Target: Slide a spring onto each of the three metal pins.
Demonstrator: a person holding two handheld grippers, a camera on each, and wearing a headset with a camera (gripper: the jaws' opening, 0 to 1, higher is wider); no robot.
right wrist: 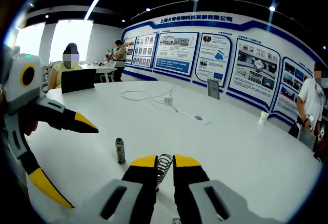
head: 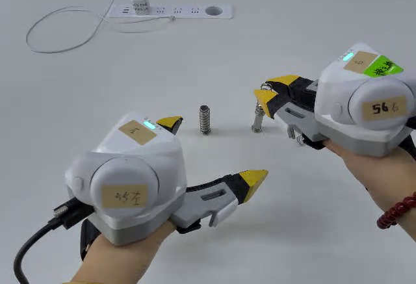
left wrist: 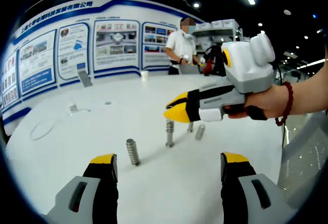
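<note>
**Grippers and pins on the white counter (head: 292,232).** The right gripper (head: 273,88) is shown with its fingers (right wrist: 145,165) drawn narrow and closed on a spring (right wrist: 163,166). This spring is held at the top of an upright metal pin (head: 258,121) that stands on the counter. In the left gripper view the spring is seen sitting over the pin's upper end, and the lower shaft is left bare.

A second pin (head: 205,119) is seen standing upright just to the left, apart from both grippers. It is already sheathed in a spring of its own along nearly its whole length. Two further small metal pieces (left wrist: 199,131) are seen beyond the first pin, beneath the right gripper, and are too small to be identified.

The left gripper (head: 212,151) is held low over the counter near the person. Its fingers (left wrist: 104,165) are spread wide with nothing between them, and the second pin is seen ahead of the gap.

At the far side of the counter a white power strip (head: 175,11) is laid, with a charger plugged in. A white cable (head: 28,37) is looped to its left.
</note>
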